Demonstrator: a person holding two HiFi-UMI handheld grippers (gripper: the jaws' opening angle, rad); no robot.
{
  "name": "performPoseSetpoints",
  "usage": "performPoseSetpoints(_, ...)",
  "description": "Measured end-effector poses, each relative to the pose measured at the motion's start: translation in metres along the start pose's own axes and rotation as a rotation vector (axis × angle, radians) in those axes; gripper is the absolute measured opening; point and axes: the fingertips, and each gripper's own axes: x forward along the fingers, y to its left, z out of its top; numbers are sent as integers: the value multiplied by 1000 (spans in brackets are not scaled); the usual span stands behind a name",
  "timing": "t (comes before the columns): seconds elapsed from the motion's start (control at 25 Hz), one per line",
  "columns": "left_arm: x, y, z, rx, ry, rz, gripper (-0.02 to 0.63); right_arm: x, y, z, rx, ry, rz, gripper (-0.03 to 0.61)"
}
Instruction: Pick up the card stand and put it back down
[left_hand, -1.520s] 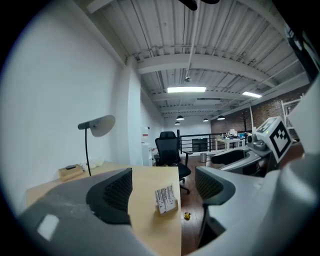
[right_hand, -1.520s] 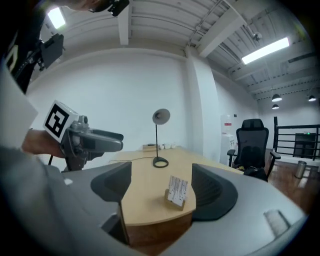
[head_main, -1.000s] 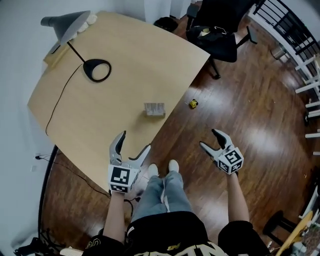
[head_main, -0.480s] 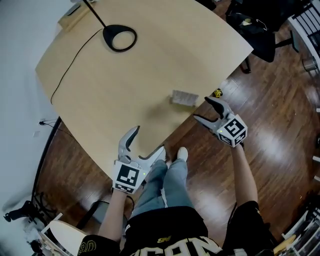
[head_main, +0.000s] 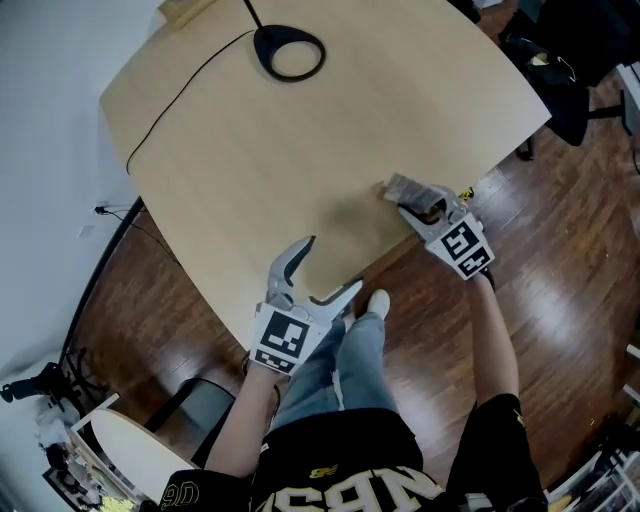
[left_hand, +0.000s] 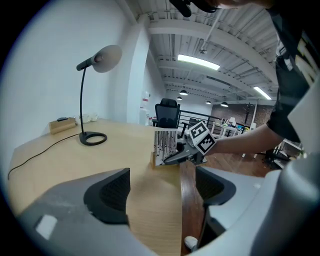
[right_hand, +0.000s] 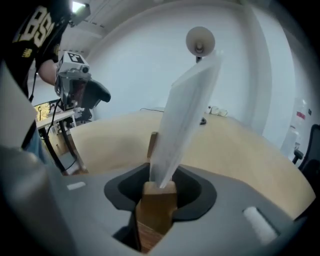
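Note:
The card stand (head_main: 403, 186), a small wooden block holding an upright printed white card, sits at the right edge of the pale wood table (head_main: 250, 150). My right gripper (head_main: 416, 209) is at the stand from the floor side, its jaws closing onto the wooden base (right_hand: 159, 199) with both pads pressed on it. The card (right_hand: 186, 112) rises tilted out of the jaws. The left gripper view shows the stand (left_hand: 165, 146) resting on the tabletop with the right gripper (left_hand: 192, 150) on it. My left gripper (head_main: 333, 263) stands open and holds nothing, over the table's near edge.
A black desk lamp's round base (head_main: 290, 52) and its cord lie at the table's far side. An office chair (head_main: 570, 60) stands on the dark wood floor beyond the right corner. The person's legs and shoes (head_main: 378, 300) are beside the near edge.
My right gripper moved from over the floor up to the table edge and closed on the card stand's base. The left gripper stayed open, shifting slightly right as the head view shifted.

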Motion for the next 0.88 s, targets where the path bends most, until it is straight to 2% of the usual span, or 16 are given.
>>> performPoseSetpoints(0.2, -7, 3, 9, -39, -50, -14, 417, -9, 7, 17, 108, -42, -52, 141)
performPoseSetpoints(0.32, -22, 12, 24, -55, -86, 9, 417, -37, 13, 47, 154, -86, -121, 140)
performPoseSetpoints(0.48, -47, 18, 64, -58, -159, 40, 417, -76, 38, 93, 182, -131, -197, 135)
performPoseSetpoints(0.68, -85, 29, 140, -38, -305, 108, 410, -164, 34, 185, 220, -365, -387, 135)
performPoseSetpoints(0.88, -141, 20, 215, 6, -457, 158, 374, -269, 53, 275, 140, -565, -607, 135)
